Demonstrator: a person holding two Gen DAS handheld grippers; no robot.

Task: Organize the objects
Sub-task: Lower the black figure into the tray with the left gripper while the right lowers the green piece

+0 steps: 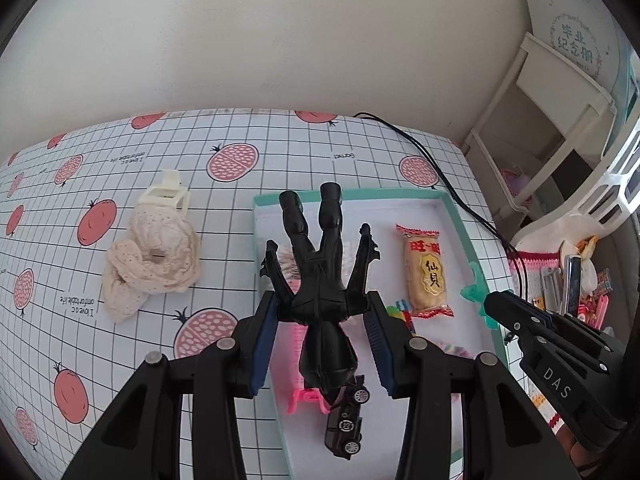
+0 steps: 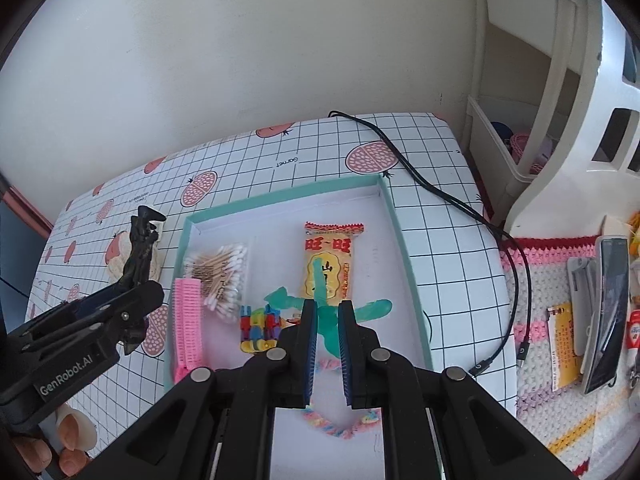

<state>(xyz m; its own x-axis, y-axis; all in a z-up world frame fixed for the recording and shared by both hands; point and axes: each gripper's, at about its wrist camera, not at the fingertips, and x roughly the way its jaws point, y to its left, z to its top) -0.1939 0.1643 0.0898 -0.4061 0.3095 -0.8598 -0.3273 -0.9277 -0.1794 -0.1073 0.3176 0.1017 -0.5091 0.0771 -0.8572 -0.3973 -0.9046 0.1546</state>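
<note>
Partly hidden, green toy [image 2: 326, 312] sits clamped in right gripper [image 2: 328, 312] jaws.

both wrist views over tray [image 1: 464, 216]

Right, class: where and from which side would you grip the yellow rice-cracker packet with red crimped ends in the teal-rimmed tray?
Likely across its narrow middle, from above: the packet lies flat in the tray, long sides mostly clear to straddle.
</note>
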